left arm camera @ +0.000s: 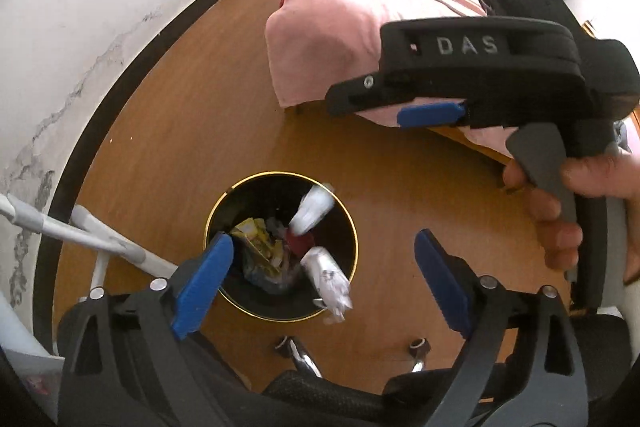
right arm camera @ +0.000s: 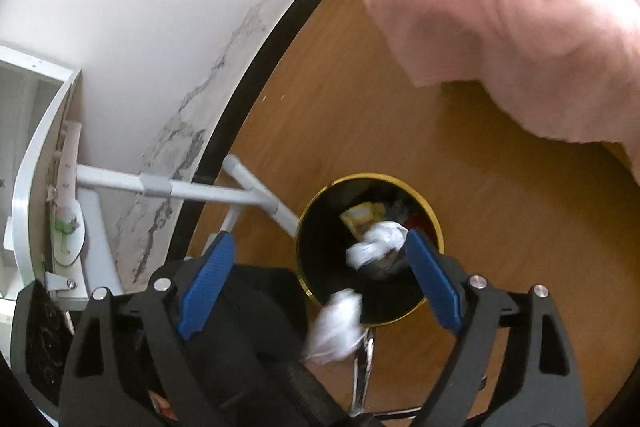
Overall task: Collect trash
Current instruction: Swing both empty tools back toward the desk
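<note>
Both claws hung above a round black trash bin (left arm camera: 280,247) with a thin gold rim, standing on the wooden floor (left arm camera: 200,131). The left claw (left arm camera: 320,279) was spread wide with nothing between its blue ribbed pads; the bin's mouth lay just below and between them, slightly toward the left pad. Two crumpled white paper wads showed blurred over the bin: one (left arm camera: 312,211) over the far side of the opening, the other (left arm camera: 328,279) crossing the near rim. Whether they were in the air or resting could not be told.

The right claw (right arm camera: 320,279) was likewise wide apart and held nothing. In its view one wad (right arm camera: 376,243) sat over the bin (right arm camera: 316,227), just beside the right pad, and another (right arm camera: 336,323) hung smeared at the near rim between the fingers. Inside the bin lay a yellow printed wrapper (left arm camera: 260,239), something dark red (left arm camera: 298,241), and crinkled clear plastic.

Seen from the left camera, the right tool's matte black body bore raised letters "DAS", and a hand (left arm camera: 568,211) gripped its grey trigger. A bed (left arm camera: 340,27) draped in soft pink cloth stood beyond the bin. White metal tubing (right arm camera: 180,189) ran beside the bin toward a cracked, stained white wall (right arm camera: 160,27) with a dark skirting
</note>
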A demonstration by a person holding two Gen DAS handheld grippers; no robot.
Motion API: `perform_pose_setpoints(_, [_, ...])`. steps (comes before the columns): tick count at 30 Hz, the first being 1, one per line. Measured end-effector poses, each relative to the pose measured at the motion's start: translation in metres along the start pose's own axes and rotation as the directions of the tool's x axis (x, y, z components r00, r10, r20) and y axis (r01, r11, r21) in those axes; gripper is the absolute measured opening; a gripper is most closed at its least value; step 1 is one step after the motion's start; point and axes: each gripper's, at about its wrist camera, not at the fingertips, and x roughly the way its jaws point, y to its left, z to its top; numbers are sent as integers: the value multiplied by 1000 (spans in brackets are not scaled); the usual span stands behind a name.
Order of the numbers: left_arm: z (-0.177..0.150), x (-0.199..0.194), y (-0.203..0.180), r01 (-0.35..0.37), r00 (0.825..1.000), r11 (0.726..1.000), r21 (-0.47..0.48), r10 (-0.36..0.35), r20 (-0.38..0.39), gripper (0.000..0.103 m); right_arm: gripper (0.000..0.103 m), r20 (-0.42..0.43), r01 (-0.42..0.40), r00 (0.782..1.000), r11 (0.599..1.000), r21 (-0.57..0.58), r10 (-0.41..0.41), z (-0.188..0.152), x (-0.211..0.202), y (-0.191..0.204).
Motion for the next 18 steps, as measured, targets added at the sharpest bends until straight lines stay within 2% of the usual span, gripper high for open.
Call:
perform_pose_setpoints(2, [0,-15,-6,6,1000,1000,3,-6,31,90,84,51,16,999,1000,9,-17,0,-14,-3])
perform_pose_setpoints(4, [7,-43,-20,25,996,999,31,-27,90,90,86,127,70,989,997,22,-72,1,-32,-6])
perform_pose_setpoints(5, [11,-63,-27,28,990,998,62,-36,135,90,88,181,136,974,990,31,-140,2,-45,-6])
perform_pose_setpoints(7, [17,-107,-36,5,972,993,119,-33,233,92,89,289,266,920,963,39,-266,3,-70,0])
perform_pose_setpoints(8, [18,-134,-36,-26,956,990,135,-15,292,93,93,354,323,880,945,43,-317,1,-84,6])
perform_pose_setpoints(9, [17,-161,-33,-67,937,988,138,15,350,95,96,440,384,821,922,48,-364,-2,-102,15])
perform_pose_setpoints(10, [15,-183,-26,-114,915,986,125,56,399,96,96,495,417,779,908,51,-385,-6,-113,21])
perform_pose_setpoints(11, [12,-201,-17,-159,895,982,101,100,435,96,96,559,458,723,887,54,-407,-11,-125,31])
perform_pose_setpoints(12, [8,-217,-8,-198,875,978,71,144,462,96,96,625,510,655,859,51,-426,-16,-137,43])
perform_pose_setpoints(14, [-7,-252,28,-304,822,952,-45,285,493,96,96,682,578,575,814,52,-452,-22,-148,62])
perform_pose_setpoints(15, [-16,-264,45,-347,799,932,-101,350,489,96,96,706,607,543,794,45,-455,-24,-151,75])
perform_pose_setpoints(16, [-31,-278,70,-400,770,899,-177,434,468,96,96,717,605,543,796,27,-437,-26,-153,82])
perform_pose_setpoints(17, [-47,-289,97,-448,743,857,-254,515,428,96,96,727,579,566,815,-16,-388,-27,-154,94])
perform_pose_setpoints(18, [-58,-296,117,-473,727,827,-304,561,395,96,96,731,541,596,839,-59,-333,-28,-154,106])
